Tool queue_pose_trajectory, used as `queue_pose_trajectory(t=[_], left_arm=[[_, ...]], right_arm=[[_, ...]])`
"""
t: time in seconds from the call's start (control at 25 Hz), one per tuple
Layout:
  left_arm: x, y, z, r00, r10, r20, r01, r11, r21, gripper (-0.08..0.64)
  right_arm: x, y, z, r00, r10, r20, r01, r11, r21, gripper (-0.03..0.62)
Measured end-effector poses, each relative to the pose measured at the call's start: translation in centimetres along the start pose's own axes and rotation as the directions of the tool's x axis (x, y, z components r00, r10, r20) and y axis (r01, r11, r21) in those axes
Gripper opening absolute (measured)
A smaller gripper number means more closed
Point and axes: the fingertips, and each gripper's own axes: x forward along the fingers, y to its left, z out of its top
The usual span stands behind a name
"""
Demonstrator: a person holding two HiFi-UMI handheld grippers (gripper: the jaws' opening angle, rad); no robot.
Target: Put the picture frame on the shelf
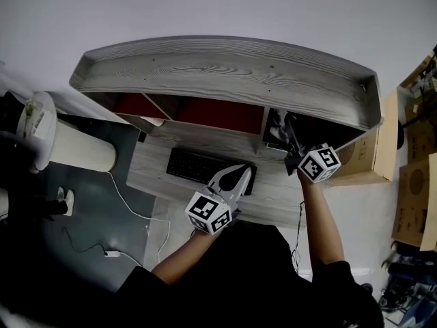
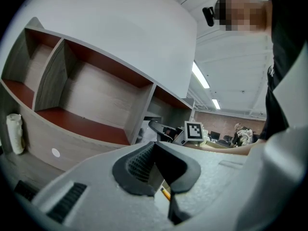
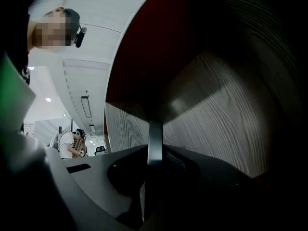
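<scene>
The picture frame (image 1: 276, 130) stands in the right-hand compartment of the grey wooden shelf unit (image 1: 225, 67), under its top board. My right gripper (image 1: 295, 147) reaches into that compartment and is shut on the frame. In the right gripper view the frame's thin edge (image 3: 155, 141) runs up between the dark jaws, with the compartment's wood-grain wall (image 3: 226, 109) close behind. My left gripper (image 1: 238, 174) hangs over the desk in front of the shelf, shut and holding nothing. In the left gripper view its black pads (image 2: 139, 165) meet at the tips.
A black keyboard (image 1: 198, 164) lies on the desk under the left gripper. The shelf's left and middle compartments (image 2: 82, 100) have red floors. A white cylinder (image 1: 78, 150) stands left of the desk, and cardboard boxes (image 1: 413, 197) are stacked at the right.
</scene>
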Motion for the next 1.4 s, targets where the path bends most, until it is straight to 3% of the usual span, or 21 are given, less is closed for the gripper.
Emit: queue_pose_trajectory(t=[0.2, 0.48, 0.8, 1.0, 1.24, 1.4], left_arm=[[-0.3, 0.8, 0.0, 1.000, 0.029, 0.002, -0.029, 0.999, -0.018, 0.015], [0.2, 0.9, -0.1, 1.000, 0.031, 0.006, -0.030, 0.999, -0.044, 0.015], [-0.1, 1.6, -0.7, 0.998, 0.058, -0.007, -0.059, 0.998, -0.039, 0.015], [-0.2, 1.8, -0.9, 0.998, 0.066, -0.007, -0.066, 0.997, -0.043, 0.015], [-0.3, 1.8, -0.8, 0.998, 0.065, -0.010, -0.065, 0.997, -0.039, 0.015], [-0.6, 1.8, -0.5, 0.998, 0.066, 0.007, -0.066, 0.997, -0.032, 0.015]], right_arm=[[0.9, -1.4, -0.4, 1.000, 0.010, -0.008, -0.010, 1.000, -0.012, 0.026], [1.8, -2.6, -0.6, 0.997, -0.048, -0.053, 0.040, 0.990, -0.138, 0.032], [2.3, -4.1, -1.0, 0.985, -0.135, -0.105, 0.099, 0.951, -0.293, 0.094], [2.2, -5.0, -0.7, 0.971, -0.208, -0.118, 0.149, 0.912, -0.383, 0.157], [1.7, -6.8, -0.7, 0.948, -0.287, -0.137, 0.214, 0.893, -0.396, 0.216], [1.8, -6.3, -0.5, 0.952, -0.278, -0.124, 0.202, 0.881, -0.428, 0.216]])
